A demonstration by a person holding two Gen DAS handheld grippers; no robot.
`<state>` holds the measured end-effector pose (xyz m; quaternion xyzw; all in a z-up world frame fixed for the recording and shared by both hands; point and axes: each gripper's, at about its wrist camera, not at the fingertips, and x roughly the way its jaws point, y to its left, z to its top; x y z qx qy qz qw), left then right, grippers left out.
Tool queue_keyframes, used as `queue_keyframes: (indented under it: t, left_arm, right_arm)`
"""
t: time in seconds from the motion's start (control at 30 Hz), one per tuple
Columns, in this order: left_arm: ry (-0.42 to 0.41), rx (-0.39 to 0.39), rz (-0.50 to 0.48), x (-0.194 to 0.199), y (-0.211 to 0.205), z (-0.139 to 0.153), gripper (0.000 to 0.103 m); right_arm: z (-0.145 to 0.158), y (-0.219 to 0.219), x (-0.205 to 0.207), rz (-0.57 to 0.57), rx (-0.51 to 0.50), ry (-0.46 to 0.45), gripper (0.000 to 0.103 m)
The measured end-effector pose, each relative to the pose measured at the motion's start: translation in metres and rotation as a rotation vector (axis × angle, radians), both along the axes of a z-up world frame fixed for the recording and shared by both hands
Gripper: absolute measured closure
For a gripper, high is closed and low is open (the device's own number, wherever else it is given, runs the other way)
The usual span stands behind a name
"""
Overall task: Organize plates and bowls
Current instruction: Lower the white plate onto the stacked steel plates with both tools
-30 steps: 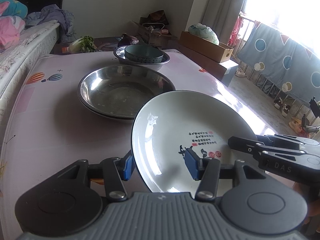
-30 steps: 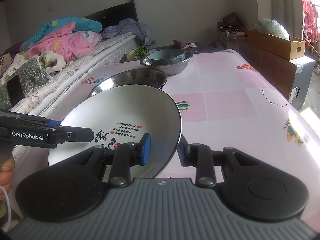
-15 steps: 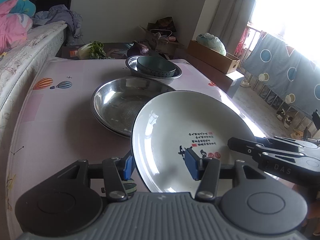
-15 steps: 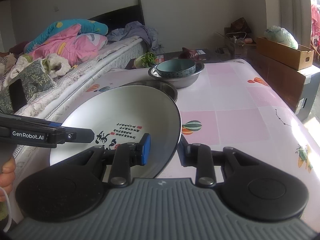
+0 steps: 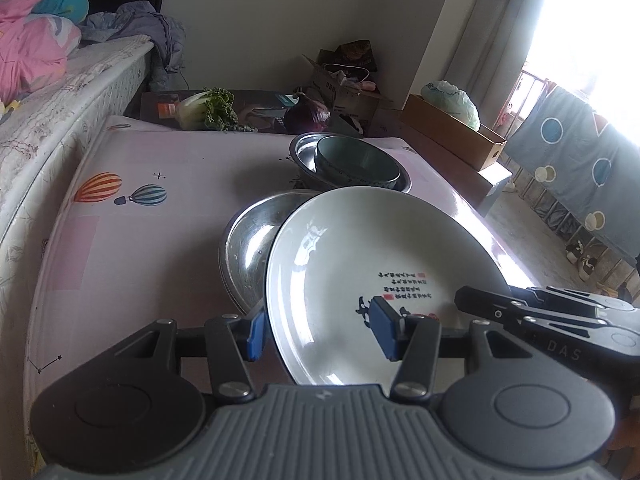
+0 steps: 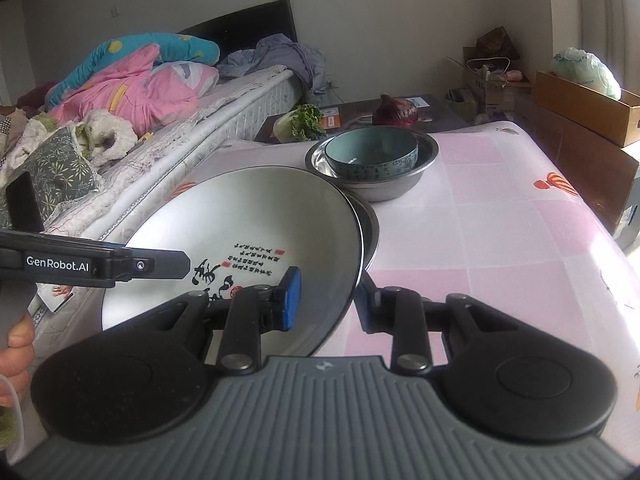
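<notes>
Both jaws clamped on white plate [image 5: 360,264], "GenRobot.AI" on left gripper [image 6: 100,266].

hand-held gripper [image 6: 326,298] | black arms | blue pads | grey ribbed body, seemingly

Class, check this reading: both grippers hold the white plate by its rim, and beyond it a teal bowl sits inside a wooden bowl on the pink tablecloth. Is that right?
One detail is wrong. The teal bowl sits inside a steel bowl, not a wooden one, as the right wrist view shows. The rest holds: the left gripper and right gripper both grip the white plate by its rim, over the pink tablecloth.
</notes>
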<state>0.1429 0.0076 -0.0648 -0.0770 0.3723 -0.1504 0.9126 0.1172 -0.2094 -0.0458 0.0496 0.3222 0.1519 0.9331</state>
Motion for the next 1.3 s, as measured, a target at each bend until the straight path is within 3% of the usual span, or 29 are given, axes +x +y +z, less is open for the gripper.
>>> queue_keyframes:
  t: [0.4,0.97,1.13,1.2,1.3]
  left_arm:
    - [0.069,-0.012,0.006,0.041,0.006,-0.018,0.05]
    - [0.111,-0.063,0.025,0.057,0.016,-0.018,0.049]
    - [0.104,-0.079,0.033,0.055,0.019,-0.014,0.043]
    - [0.101,-0.07,0.041,0.054,0.019,-0.012,0.034]
    - [0.108,-0.083,0.048,0.053,0.023,-0.011,0.034]
  right_arm:
    - [-0.02,0.008,0.051,0.004,-0.011,0.085,0.075]
    - [-0.023,0.003,0.07,-0.018,-0.014,0.098,0.075]
    - [-0.02,0.0,0.067,-0.023,-0.003,0.089,0.075]
    - [-0.018,0.0,0.065,-0.026,0.0,0.083,0.075]
    - [-0.016,-0.001,0.062,-0.031,0.009,0.079,0.075]
